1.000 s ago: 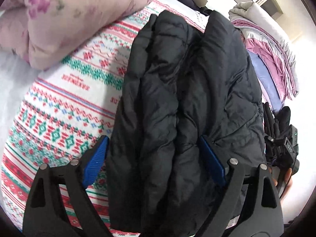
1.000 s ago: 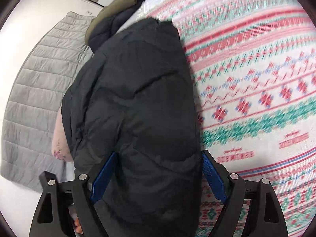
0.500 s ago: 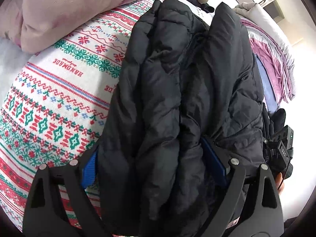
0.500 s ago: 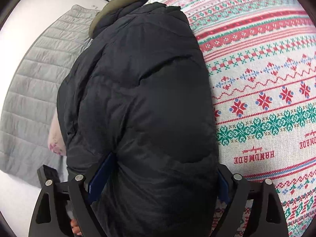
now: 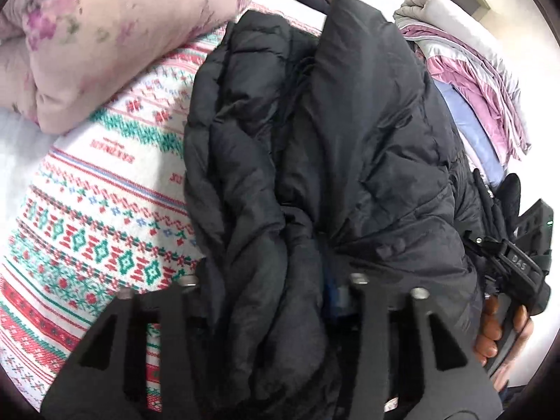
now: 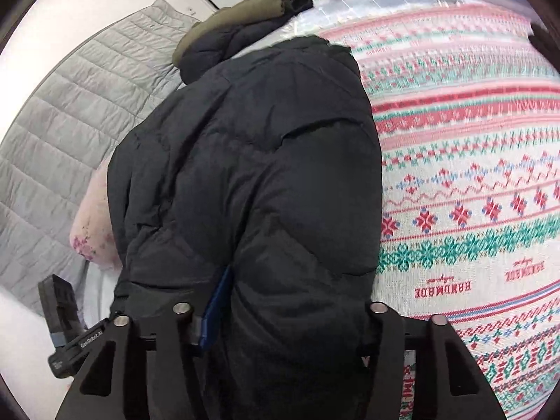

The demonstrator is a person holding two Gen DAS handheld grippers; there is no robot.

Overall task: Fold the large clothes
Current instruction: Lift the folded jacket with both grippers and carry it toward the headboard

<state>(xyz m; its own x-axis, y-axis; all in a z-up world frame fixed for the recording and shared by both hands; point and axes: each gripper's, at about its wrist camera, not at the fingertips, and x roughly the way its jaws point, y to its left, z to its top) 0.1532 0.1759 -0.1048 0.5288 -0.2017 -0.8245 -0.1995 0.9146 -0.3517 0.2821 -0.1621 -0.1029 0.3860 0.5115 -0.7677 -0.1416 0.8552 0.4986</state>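
- Jacket (image 5: pixel 350 147): one black quilted puffer jacket, bunched lengthwise into thick soft folds, lies on a knitted blanket (image 5: pixel 87 238) patterned in red, green and white bands with the word HANDMADE.
- Two grippers work it. The left gripper (image 5: pixel 269 290) is closing, its jaws pinching a fat fold of the jacket's near edge; one blue pad (image 5: pixel 332 290) peeks out between folds, the other is buried in cloth.
- The right gripper (image 6: pixel 287 315) is closing too, with the jacket's puffy bulk squeezed between its jaws; only one blue pad (image 6: pixel 217 311) shows, the other hidden behind fabric.
- One bare hand (image 5: pixel 497 332) shows at the lower right of the left wrist view, wrapped around the other gripper's handle and partly cut off by the lens edge.
- One pink floral pillow (image 5: pixel 105 35), soft and plump, rests on the blanket just beside the jacket.
- One stack of folded bedding (image 5: pixel 472 80) in grey, pink and lilac sits beyond the jacket.
- One grey quilted cover (image 6: pixel 70 105) in stitched rectangles lies beside the bed.
- One dark garment with an olive collar (image 6: pixel 238 21) lies past the jacket's far end; its shape is hard to make out.
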